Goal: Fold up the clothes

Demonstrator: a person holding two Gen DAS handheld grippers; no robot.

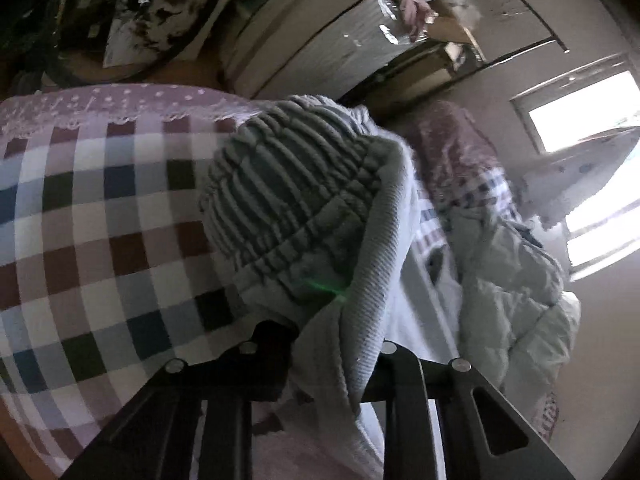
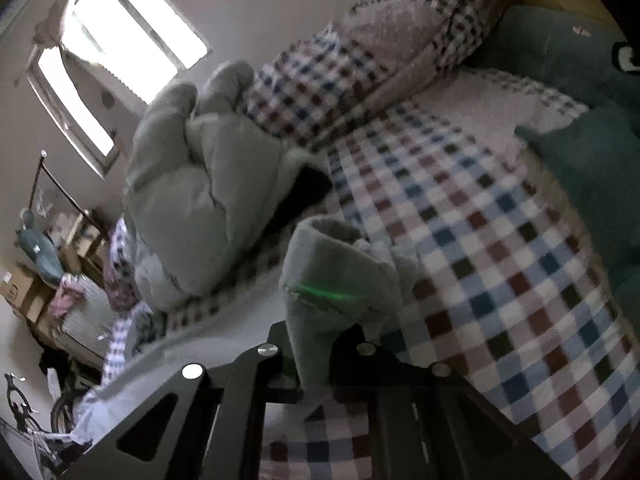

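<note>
Checkered bedspread (image 2: 500, 240) under grey garment (image 2: 340, 276), puffy jacket (image 2: 192, 184).

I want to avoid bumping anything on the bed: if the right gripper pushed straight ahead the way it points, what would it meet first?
Probably the grey garment already pinched in the right gripper, which bunches up just ahead of it. Beyond that the line seems to drop onto the checked bedspread; depth is hard to judge in this view.
</note>
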